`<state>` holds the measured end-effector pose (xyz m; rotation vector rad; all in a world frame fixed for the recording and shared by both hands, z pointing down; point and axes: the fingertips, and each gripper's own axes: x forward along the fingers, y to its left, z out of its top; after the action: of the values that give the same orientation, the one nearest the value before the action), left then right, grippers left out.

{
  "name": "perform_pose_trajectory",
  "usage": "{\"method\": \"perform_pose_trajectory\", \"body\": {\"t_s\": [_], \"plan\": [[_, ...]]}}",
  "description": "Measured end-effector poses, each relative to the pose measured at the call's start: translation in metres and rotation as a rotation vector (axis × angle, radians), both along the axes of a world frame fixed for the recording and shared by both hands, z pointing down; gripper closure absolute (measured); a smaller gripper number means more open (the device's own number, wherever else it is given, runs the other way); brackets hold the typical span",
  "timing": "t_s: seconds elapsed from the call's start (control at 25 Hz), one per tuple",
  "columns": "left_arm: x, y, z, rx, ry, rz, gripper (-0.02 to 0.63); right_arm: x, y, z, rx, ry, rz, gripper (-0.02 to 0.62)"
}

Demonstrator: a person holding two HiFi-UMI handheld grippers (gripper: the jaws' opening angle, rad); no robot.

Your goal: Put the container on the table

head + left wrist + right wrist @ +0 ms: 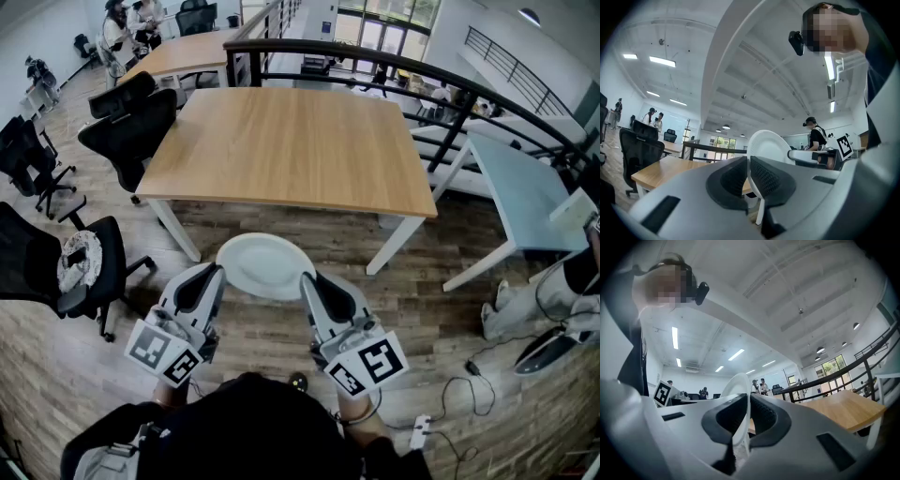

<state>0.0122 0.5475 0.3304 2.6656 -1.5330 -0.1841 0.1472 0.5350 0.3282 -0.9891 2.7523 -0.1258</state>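
The left tool (pixel 748 164) is closed on the thin white rim of the container (pixel 262 264), which is seen edge-on between the two dark ribbed pads in the left gripper view. The right tool (pixel 747 404) is likewise pinched on the opposite rim, the white edge being clamped between its pads in the right gripper view. In the head view the container, a shallow round white dish, is held level in the air between the two tools, gripped at its 8 o'clock side by the left one and at its 4 o'clock side by the right one. It is carried over the wood-plank floor (pixel 441 319), just short of the near edge of the counter (pixel 291 141) and not touching it. The counter, a bare wooden top on white legs, lies at 12 o'clock from the container. Black office chairs (pixel 131 127) are seen at 10 o'clock, beside the counter's left edge, and another black chair (pixel 42 267) with a patterned item on its seat stands at 9 o'clock. A dark curved railing (pixel 422 75) runs behind the counter from 12 to 2 o'clock. A pale table (pixel 520 192) stands at 2 o'clock, and cables (pixel 469 380) lie on the floor at 4 o'clock
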Motion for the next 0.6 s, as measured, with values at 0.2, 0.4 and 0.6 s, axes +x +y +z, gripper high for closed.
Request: {"method": "perform_pose_trajectory", "body": {"t_s": [0.2, 0.4, 0.6], "plan": [[0.0, 0.001, 0.0, 0.0, 0.001, 0.006, 0.584, 0.0, 0.002, 0.0, 0.005, 0.004, 0.009, 0.561], [0.005, 0.002, 0.003, -0.009, 0.005, 0.021, 0.584, 0.005, 0.004, 0.003, 0.003, 0.0, 0.024, 0.561], [0.021, -0.002, 0.005, -0.015, 0.007, 0.069, 0.584, 0.022, 0.005, 0.006, -0.004, 0.0, 0.072, 0.561]]}}
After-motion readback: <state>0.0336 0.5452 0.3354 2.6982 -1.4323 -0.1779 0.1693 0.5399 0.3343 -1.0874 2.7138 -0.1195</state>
